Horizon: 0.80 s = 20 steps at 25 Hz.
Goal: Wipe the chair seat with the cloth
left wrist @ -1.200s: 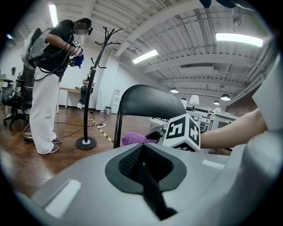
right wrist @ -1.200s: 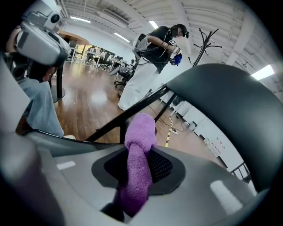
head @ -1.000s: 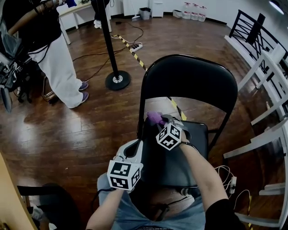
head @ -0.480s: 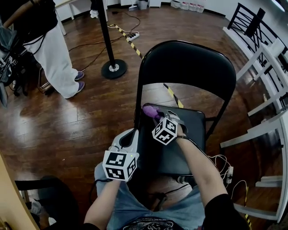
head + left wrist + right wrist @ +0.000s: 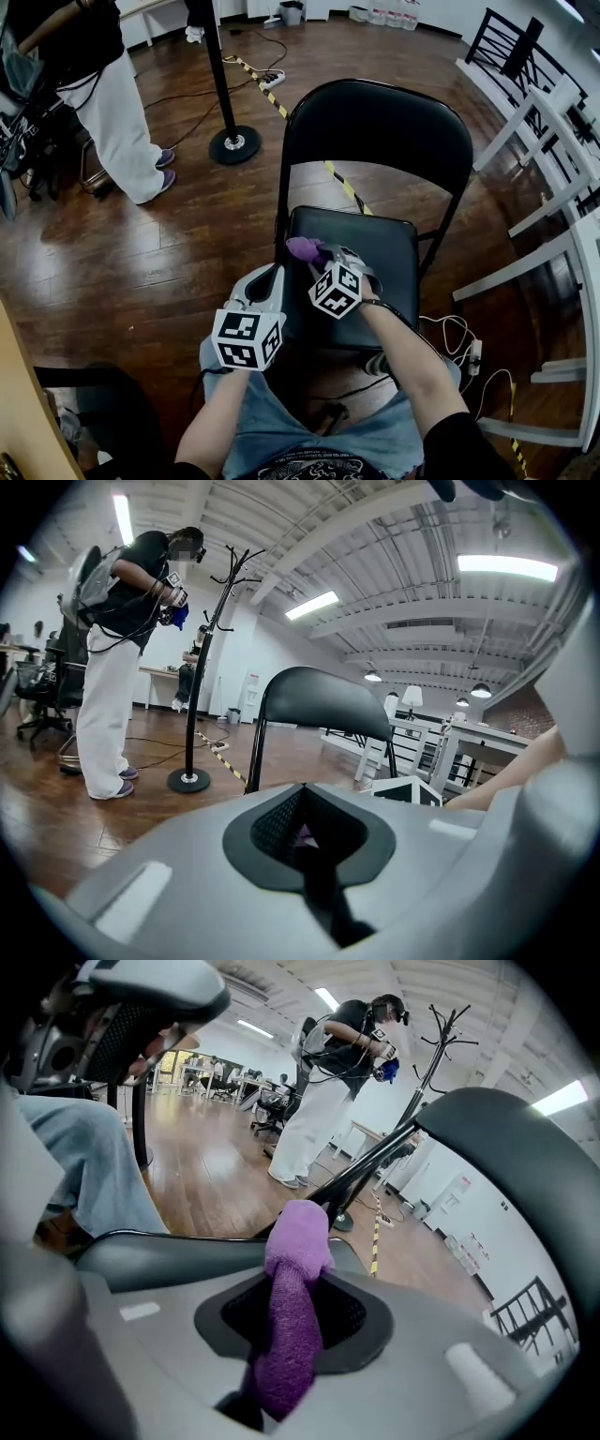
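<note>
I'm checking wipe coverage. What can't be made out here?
Whether the cloth touches the seat: in the head view the right gripper covers the contact; in the right gripper view its own body does.
Part of the seat's front edge: in the head view the left gripper and forearm hide it.
Dust on the seat: too small anywhere.

In my right gripper (image 5: pixel 292 1312) the two jaws are closed on the purple cloth (image 5: pixel 298 1241), and its thick rounded end stands out past them. Just behind the cloth I see the edge of the dark chair seat (image 5: pixel 159 1255), and the black backrest (image 5: pixel 525 1176) rises at the right. A leg in jeans (image 5: pixel 94 1166) is at the left. Far behind, a person in white trousers (image 5: pixel 323 1101) stands near a coat stand (image 5: pixel 422 1082) on the wooden floor (image 5: pixel 206 1166).
</note>
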Available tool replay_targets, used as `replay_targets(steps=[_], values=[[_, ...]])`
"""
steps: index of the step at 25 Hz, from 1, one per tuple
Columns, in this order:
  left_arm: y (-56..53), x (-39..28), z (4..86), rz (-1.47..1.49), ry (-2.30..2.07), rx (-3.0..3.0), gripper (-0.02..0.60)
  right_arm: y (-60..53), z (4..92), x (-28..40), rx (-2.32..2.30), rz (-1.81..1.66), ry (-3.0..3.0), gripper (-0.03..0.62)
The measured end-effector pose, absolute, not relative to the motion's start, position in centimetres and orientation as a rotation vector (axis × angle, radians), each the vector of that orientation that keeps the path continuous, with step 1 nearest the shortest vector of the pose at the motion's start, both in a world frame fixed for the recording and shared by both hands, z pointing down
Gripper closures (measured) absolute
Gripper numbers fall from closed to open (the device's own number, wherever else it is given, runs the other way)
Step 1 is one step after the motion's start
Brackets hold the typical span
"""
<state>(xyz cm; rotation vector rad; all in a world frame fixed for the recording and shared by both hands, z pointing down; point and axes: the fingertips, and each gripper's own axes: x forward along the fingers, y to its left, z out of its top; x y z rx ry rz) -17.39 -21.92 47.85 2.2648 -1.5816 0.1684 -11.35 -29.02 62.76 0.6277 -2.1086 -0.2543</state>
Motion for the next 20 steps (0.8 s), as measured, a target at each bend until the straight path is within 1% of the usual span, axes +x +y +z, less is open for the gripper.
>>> replay_targets(steps=[20], values=[[-18.2, -14.9, 46.7, 0.129, -1.575, 2.318, 0.578, -12.2, 62.9, -11.6, 0.527, -0.222, -2.217, 0.505]])
